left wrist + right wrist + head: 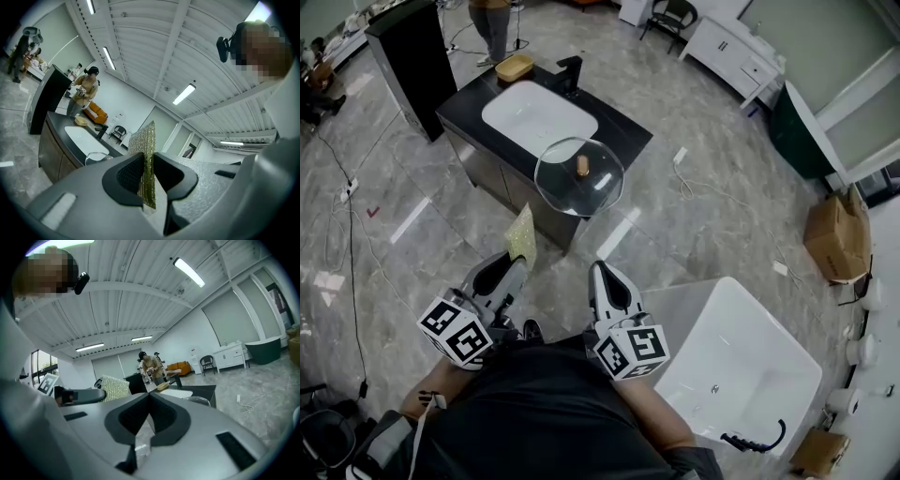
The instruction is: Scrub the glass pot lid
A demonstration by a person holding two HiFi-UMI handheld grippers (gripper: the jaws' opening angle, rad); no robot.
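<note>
Head view: the glass lid (pixel 579 176) lies knob up on the front corner of the black tabletop (pixel 623 131), just beside the white sink (pixel 539 117). Well apart from it, near the person's body, the left gripper (pixel 520 262) has its jaws clamped on a yellow-green scouring pad (pixel 522 234) that stands upright above them. The right gripper (pixel 599 269) is beside it, jaws pressed together with nothing between. A white tub (pixel 769 323) sits on the floor to the right.
</note>
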